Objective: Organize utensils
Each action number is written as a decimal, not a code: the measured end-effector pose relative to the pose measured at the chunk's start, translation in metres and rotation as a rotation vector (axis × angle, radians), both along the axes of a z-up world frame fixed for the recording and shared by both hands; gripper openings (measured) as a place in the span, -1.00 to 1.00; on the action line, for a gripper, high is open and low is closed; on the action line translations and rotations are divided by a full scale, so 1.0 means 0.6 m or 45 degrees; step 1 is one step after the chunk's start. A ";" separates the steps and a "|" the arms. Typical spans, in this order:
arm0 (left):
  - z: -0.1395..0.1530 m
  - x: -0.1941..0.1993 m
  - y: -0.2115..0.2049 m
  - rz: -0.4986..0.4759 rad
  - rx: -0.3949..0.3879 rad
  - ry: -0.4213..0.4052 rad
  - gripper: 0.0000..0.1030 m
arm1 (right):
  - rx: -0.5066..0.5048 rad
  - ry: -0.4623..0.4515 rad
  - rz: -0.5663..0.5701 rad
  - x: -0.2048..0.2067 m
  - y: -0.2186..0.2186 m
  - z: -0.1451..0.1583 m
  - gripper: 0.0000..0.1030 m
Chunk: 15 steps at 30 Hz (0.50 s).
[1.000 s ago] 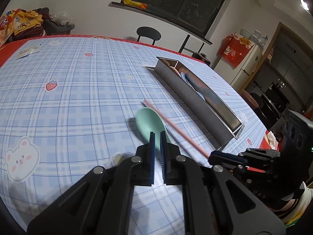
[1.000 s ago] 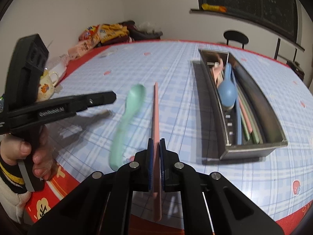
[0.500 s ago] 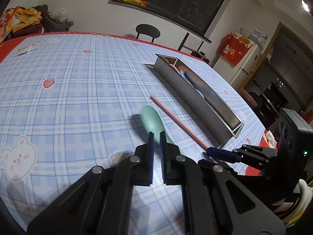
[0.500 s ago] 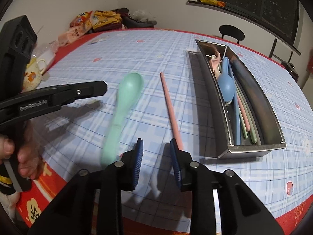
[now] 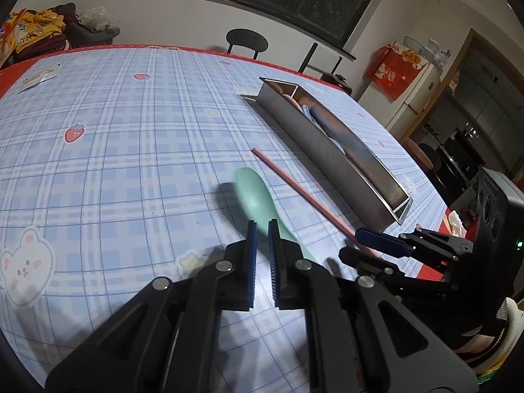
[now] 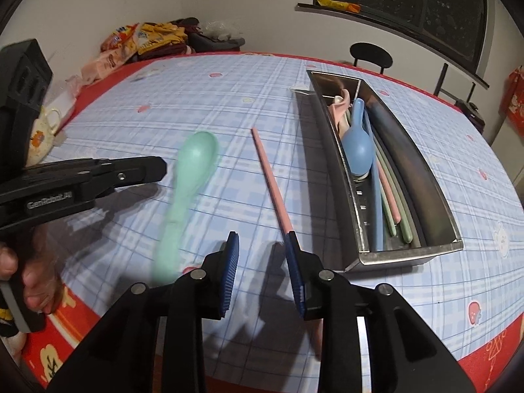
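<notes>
A mint green spoon (image 6: 193, 170) lies on the checked tablecloth, blurred; it also shows in the left wrist view (image 5: 258, 199). A pink chopstick (image 6: 271, 183) lies to its right, also in the left wrist view (image 5: 301, 193). A steel utensil tray (image 6: 422, 190) holds a blue spoon (image 6: 358, 150) and several sticks; it also shows in the left wrist view (image 5: 330, 150). My right gripper (image 6: 263, 255) is open and empty, its right finger over the chopstick's near end. My left gripper (image 5: 262, 239) has its jaws narrowly parted, empty, just above the spoon; it also shows in the right wrist view (image 6: 144, 170).
A floral mug (image 6: 41, 134) stands at the table's left edge. Snack bags and clothes (image 6: 154, 37) lie at the far corner. A black chair (image 6: 370, 54) stands behind the table. The red table edge (image 6: 491, 357) runs close under my right gripper.
My right gripper let go of the pink chopstick and opened wide; the chopstick now lies on the cloth. The green spoon shifted slightly and looks blurred. The left gripper pulled back a little.
</notes>
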State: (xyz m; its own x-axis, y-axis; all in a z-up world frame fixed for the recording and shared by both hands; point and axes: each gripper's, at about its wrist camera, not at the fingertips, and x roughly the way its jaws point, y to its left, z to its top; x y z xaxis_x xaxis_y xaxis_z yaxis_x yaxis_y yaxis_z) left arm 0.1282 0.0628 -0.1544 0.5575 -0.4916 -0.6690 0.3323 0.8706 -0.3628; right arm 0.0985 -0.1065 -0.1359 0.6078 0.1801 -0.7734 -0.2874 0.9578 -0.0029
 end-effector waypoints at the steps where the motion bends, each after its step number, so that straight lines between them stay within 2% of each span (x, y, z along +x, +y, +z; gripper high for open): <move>1: 0.000 0.000 0.000 0.000 -0.002 0.001 -0.81 | -0.008 0.012 -0.008 0.002 0.000 -0.002 -0.43; 7: -0.002 -0.001 0.003 -0.002 -0.018 0.001 -0.81 | -0.067 -0.022 -0.024 -0.001 0.004 0.005 -0.43; 15: -0.004 0.000 0.003 -0.016 -0.035 0.002 -0.80 | -0.141 0.011 0.015 0.030 0.024 0.008 -0.43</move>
